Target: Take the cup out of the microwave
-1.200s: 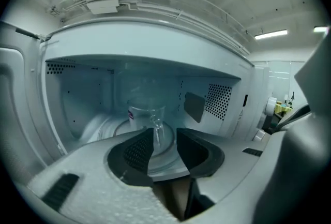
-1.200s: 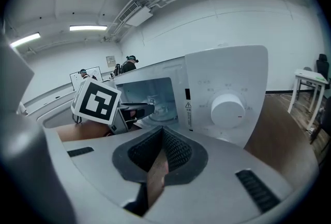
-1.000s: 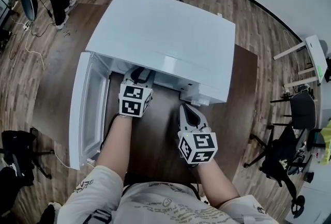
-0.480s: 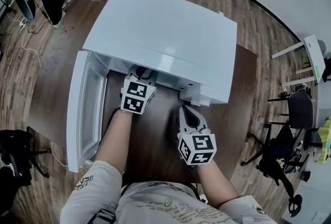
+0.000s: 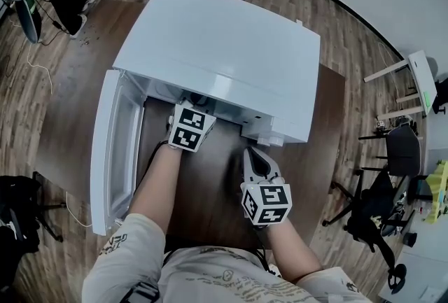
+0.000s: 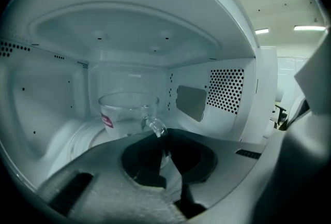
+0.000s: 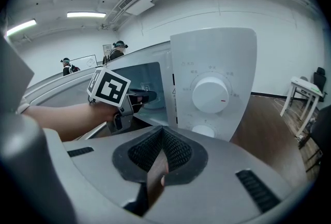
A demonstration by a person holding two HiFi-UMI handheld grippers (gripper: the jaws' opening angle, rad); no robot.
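A clear glass cup (image 6: pixel 126 112) with a red label stands on the turntable inside the white microwave (image 5: pixel 217 50), whose door (image 5: pixel 115 148) hangs open to the left. My left gripper (image 6: pixel 163 137) reaches into the cavity. Its jaws are closing, and the pads pinch the cup's handle (image 6: pixel 155 127) between them. In the head view only its marker cube (image 5: pixel 191 128) shows at the opening. My right gripper (image 5: pixel 255 154) hovers over the brown table (image 5: pixel 210 182) in front of the control panel (image 7: pixel 212 93), shut with nothing in it.
The microwave fills most of the table; its open door juts out at the left. Two knobs sit on the panel right ahead of the right gripper. Office chairs (image 5: pixel 399 148) and a small white table (image 5: pixel 420 78) stand on the wooden floor at the right.
The left hand's marker cube has slid a little right and deeper into the microwave's opening. The right gripper has stayed where it was.
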